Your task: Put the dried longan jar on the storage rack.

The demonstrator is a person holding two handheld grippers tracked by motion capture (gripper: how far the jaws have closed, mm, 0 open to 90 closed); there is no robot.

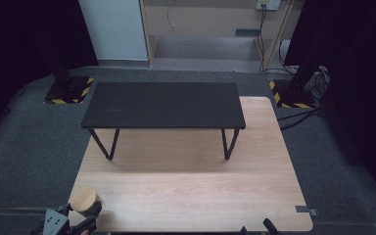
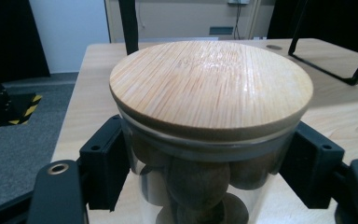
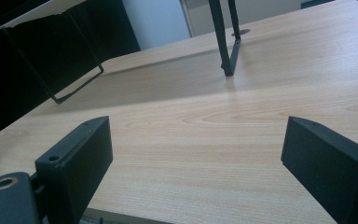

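Here, at the near left corner of the wooden table (image 1: 191, 191), the left gripper (image 1: 81, 223) has its jaws clamped on a glass jar (image 2: 200, 186), one black pad pressed against each side of the glass just under the lid. The jar sits upright between the jaws, topped by a round bamboo lid (image 2: 209, 86), and round brown pieces show through the glass below it. Ahead of that gripper, well apart from the jar, a black shelf (image 1: 164, 104) stands on thin metal legs across the far half of the table. Over to the right, the right gripper (image 3: 196, 158) hangs at the near edge of the table with its jaws spread wide and bare wood between them. The shelf's legs stand ahead of it too, well apart from its pads.
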